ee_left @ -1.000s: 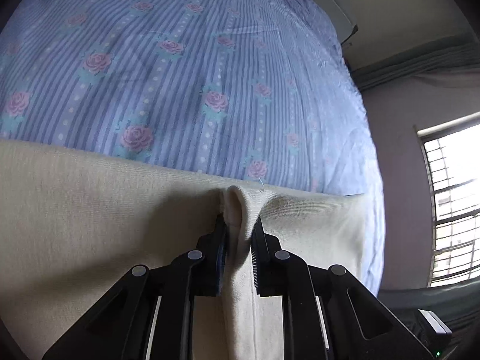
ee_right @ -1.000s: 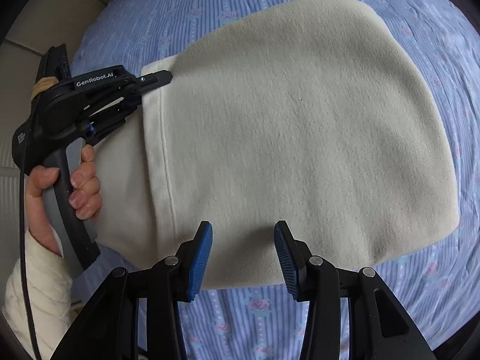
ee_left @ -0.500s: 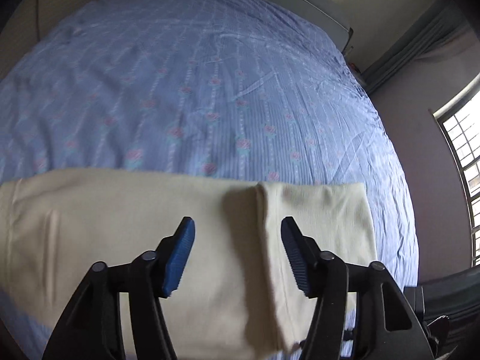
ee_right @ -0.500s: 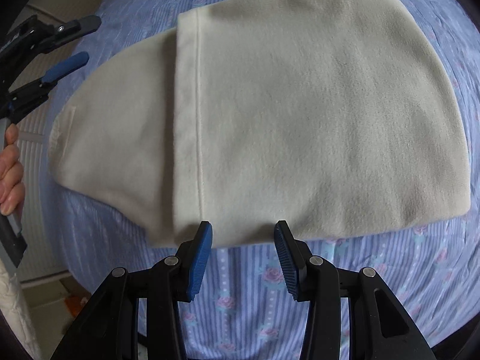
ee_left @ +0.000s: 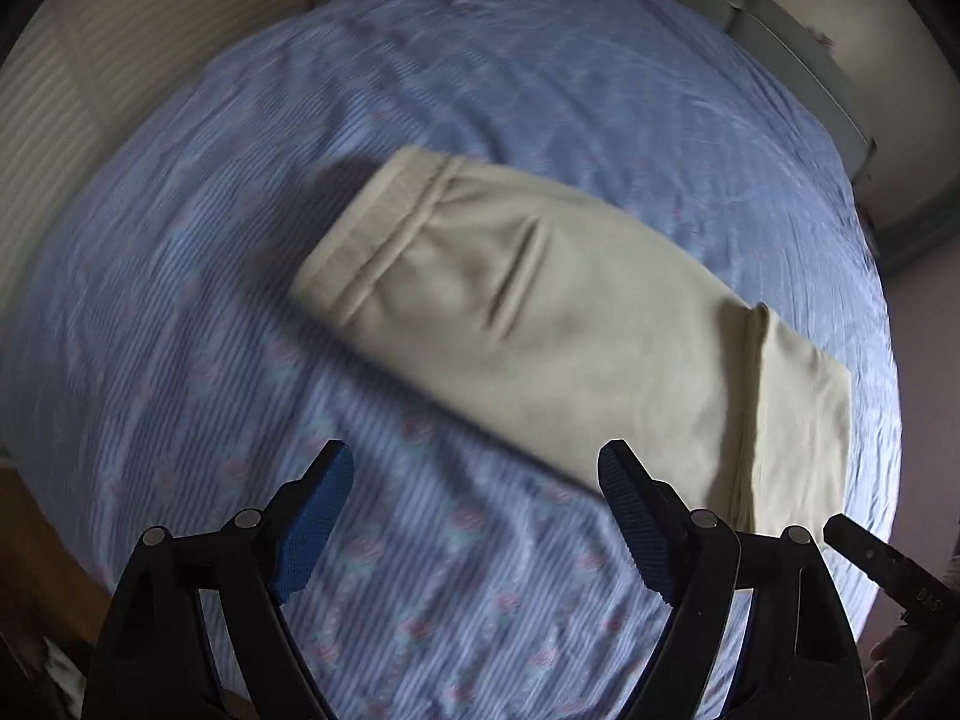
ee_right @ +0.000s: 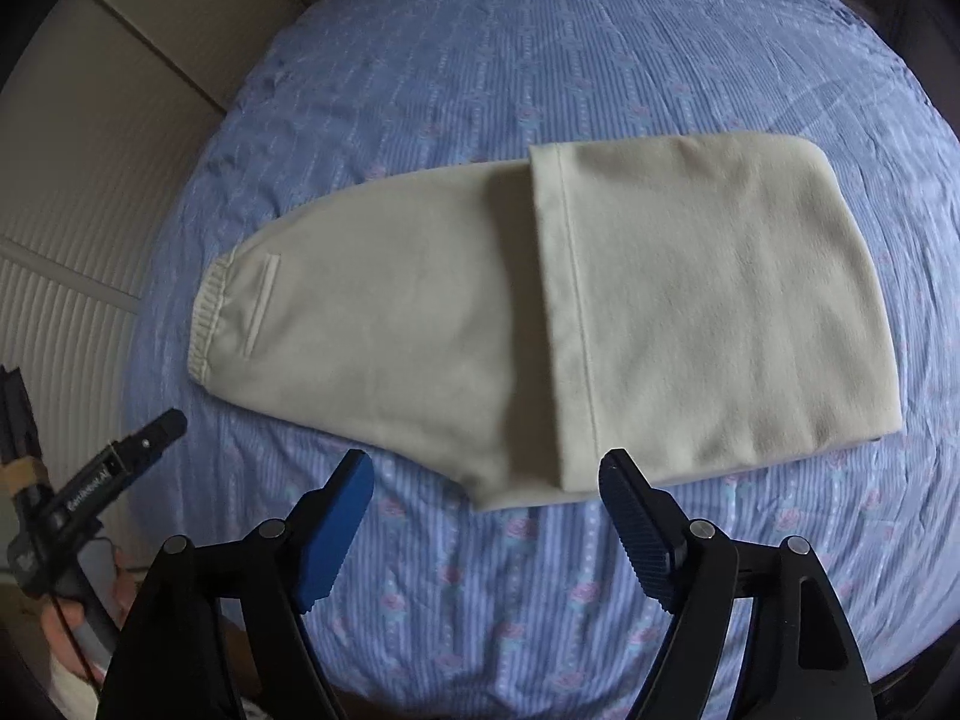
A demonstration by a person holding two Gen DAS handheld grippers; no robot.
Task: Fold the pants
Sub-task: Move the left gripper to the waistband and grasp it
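Cream pants (ee_right: 540,324) lie flat on the bed, the leg end folded over the middle; the hemmed edge (ee_right: 570,312) runs across them and the elastic waistband (ee_right: 207,312) points left. In the left wrist view the same pants (ee_left: 570,324) lie diagonally with the waistband at upper left. My left gripper (ee_left: 474,516) hovers above bare sheet, jaws opening, nothing between them. My right gripper (ee_right: 486,516) hangs above the pants' near edge, jaws opening too, nothing gripped. The left gripper's handle (ee_right: 90,492) shows at the lower left of the right wrist view, held by a hand.
The bed sheet (ee_right: 540,60) is blue-striped with pink roses and spreads all around the pants. A padded headboard or wall panel (ee_right: 90,150) borders the bed on the left. The right gripper's tip (ee_left: 888,564) pokes in at the lower right of the left wrist view.
The left gripper let go of the fold of cloth, opened wide and pulled up and away to the waistband side. The right gripper rose and widened its jaws. The folded pants stayed put.
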